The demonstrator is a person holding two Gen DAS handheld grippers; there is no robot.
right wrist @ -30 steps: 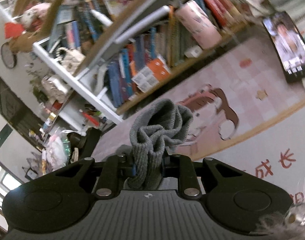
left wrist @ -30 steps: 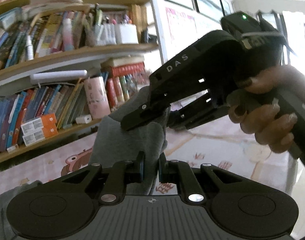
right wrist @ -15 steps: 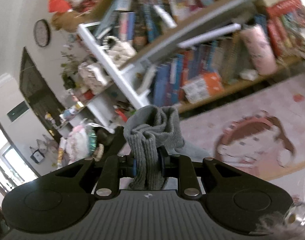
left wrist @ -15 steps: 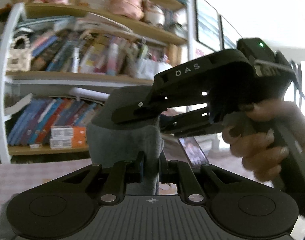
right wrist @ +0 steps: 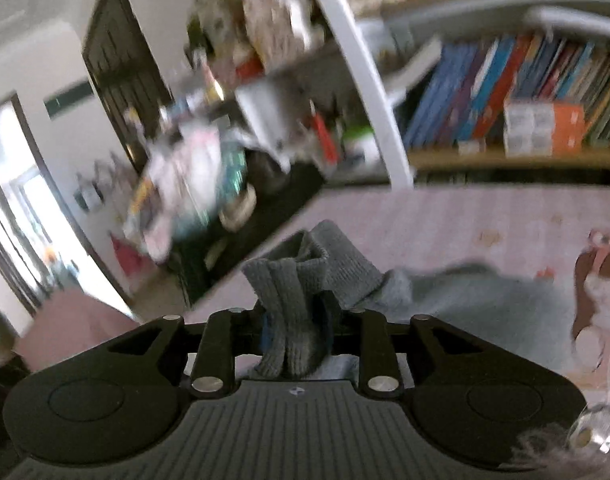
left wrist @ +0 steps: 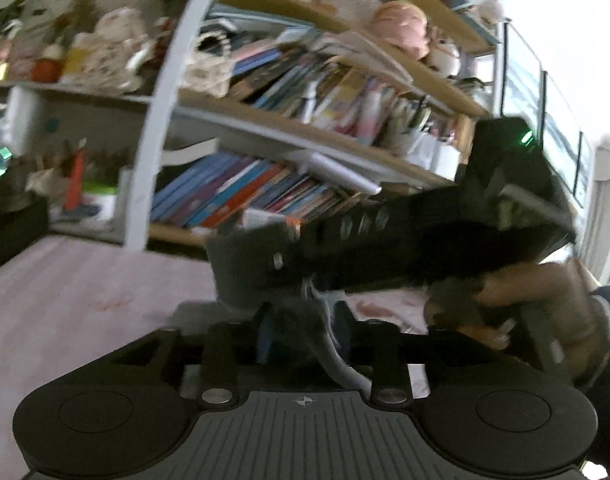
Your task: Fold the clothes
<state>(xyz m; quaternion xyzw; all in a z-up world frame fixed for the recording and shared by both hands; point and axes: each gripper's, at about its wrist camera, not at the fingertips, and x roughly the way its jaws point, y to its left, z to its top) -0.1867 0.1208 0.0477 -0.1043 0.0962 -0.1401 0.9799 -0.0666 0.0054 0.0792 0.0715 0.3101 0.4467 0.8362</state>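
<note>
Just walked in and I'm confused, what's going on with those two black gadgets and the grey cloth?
A person is folding a grey knit garment with two handheld grippers. The right gripper is shut on its bunched ribbed edge, and the left gripper pinches another part. The rest trails onto the pink patterned sheet, in front of a crowded bookshelf.
</note>
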